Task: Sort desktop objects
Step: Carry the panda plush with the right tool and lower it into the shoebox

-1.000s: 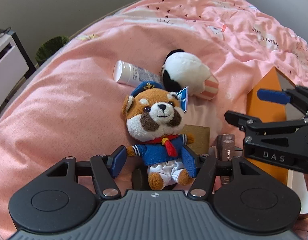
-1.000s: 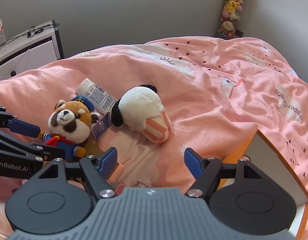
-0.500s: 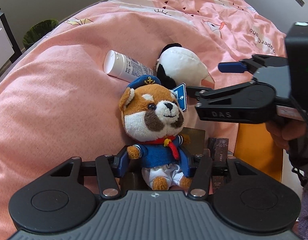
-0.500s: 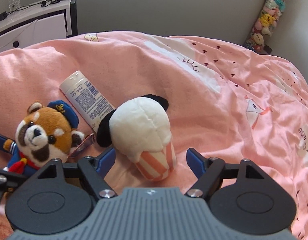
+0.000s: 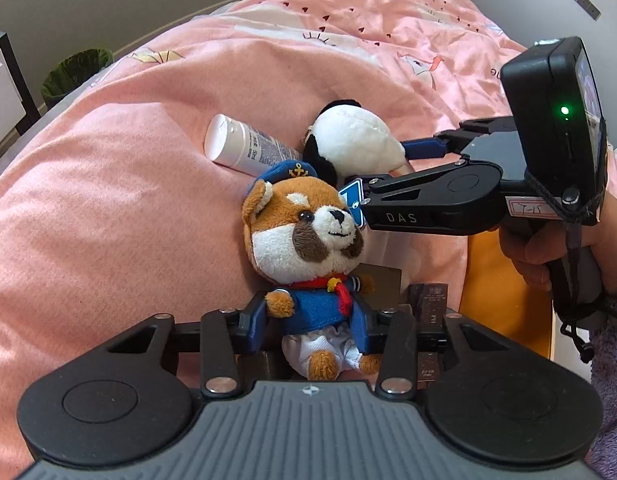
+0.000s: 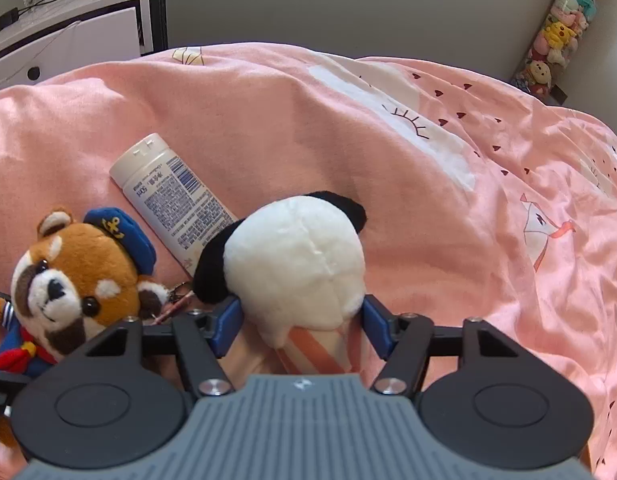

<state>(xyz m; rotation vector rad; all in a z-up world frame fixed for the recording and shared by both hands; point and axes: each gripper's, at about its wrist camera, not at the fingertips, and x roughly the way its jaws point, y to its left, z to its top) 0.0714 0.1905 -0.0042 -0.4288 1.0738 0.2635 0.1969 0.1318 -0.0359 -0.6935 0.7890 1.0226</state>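
Observation:
A sailor plush with a blue cap and jacket lies on the pink duvet. My left gripper is shut on its blue body. A white panda plush with a striped cone base lies beside it. My right gripper straddles its lower part with both blue pads close against the plush sides. The right gripper also shows in the left wrist view. A white tube lies flat behind both plushes.
An orange-walled box stands at the right of the bed. A tan card and a dark small box lie under the sailor plush. A white desk and a green bin stand beyond the bed.
My left gripper's fingers have closed onto the sailor plush's body. My right gripper has moved forward to the panda plush, and its fingers now flank it.

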